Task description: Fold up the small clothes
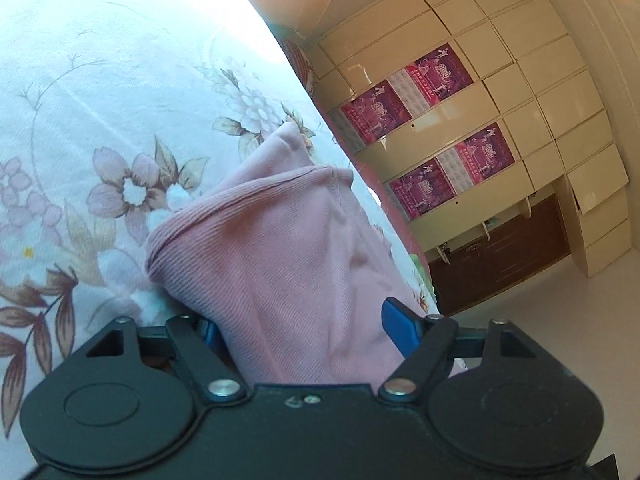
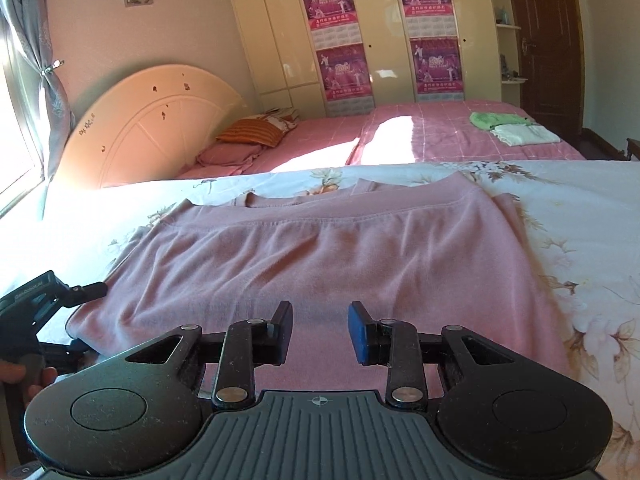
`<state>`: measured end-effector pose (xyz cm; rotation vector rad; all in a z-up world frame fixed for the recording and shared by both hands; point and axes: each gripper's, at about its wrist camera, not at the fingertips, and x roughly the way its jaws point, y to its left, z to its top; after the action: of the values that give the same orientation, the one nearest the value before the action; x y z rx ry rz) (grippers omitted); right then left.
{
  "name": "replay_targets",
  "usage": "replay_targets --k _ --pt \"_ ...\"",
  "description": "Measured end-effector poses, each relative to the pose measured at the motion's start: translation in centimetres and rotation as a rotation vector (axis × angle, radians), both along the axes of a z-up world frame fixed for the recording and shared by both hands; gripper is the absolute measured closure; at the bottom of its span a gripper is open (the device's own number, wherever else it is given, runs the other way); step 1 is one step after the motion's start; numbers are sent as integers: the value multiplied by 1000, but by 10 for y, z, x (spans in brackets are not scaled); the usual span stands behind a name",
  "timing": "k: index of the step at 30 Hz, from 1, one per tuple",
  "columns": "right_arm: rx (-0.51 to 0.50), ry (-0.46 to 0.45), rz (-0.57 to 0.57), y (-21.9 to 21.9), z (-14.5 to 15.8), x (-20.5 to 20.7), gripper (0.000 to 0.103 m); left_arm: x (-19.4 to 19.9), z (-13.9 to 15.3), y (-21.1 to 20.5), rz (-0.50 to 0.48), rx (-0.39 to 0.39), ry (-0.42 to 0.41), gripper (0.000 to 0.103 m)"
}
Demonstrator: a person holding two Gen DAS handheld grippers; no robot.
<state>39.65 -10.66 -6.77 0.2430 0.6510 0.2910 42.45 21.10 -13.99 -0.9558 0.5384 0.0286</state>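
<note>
Pink ribbed top (image 2: pixel 304 256) lies flat on the floral bedsheet (image 2: pixel 580 208), long axis across our right-wrist view, its hemmed edge on the far side, towards the cream headboard (image 2: pixel 152 120). Our left gripper (image 1: pixel 298 330) has a bunched end of the top between spread jaws; we cannot tell whether the pads press it. Our right gripper (image 2: pixel 320 334) hovers over the near edge, jaws partly apart, pinching nothing. We judge the risk to be the left end slipping free mid-fold, dragging the cloth askew and leaving a crooked crease.
</note>
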Motion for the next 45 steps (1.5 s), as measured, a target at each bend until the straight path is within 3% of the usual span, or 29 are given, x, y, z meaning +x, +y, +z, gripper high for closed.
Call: replay_targets --k 2,3,6,11,15,17,20,21,24,27,30,32,35,40,45 --pt "9 3 5 8 -4 15 99 6 -2 0 16 -7 -20 29" --pt "6 -5 -14 12 -5 21 102 10 -3 1 25 -11 -21 30" --pt "35 0 -24 22 -9 41 103 15 -6 4 59 -30 -16 45" --pt "50 24 22 45 -18 68 103 25 -20 13 71 -61 6 87" --pt "59 32 54 56 -27 73 103 32 -22 14 32 -17 -12 88" --pt "68 39 77 59 -34 75 103 31 -21 16 23 -33 -24 92" --pt "-12 44 98 68 -53 79 103 16 -16 25 46 -111 -160 94" --pt "-24 40 107 69 -52 80 103 15 -13 24 38 -93 -173 94" --pt "-59 37 134 73 -53 84 103 27 -14 21 10 -44 -63 94" --pt "-48 44 145 71 -53 86 103 30 -23 27 19 -84 -20 92" --pt "33 35 94 47 -42 78 103 35 -6 18 -6 -6 -10 94" --pt "78 22 49 22 -35 68 103 34 13 7 -30 21 -63 94" --pt "127 21 -36 -23 -30 56 103 40 53 -30 -113 137 -128 94" --pt "228 31 -202 -109 -22 36 103 58 108 -139 -336 356 -190 94" --pt "283 42 -310 -184 -13 8 103 72 99 -269 -560 525 -155 94"
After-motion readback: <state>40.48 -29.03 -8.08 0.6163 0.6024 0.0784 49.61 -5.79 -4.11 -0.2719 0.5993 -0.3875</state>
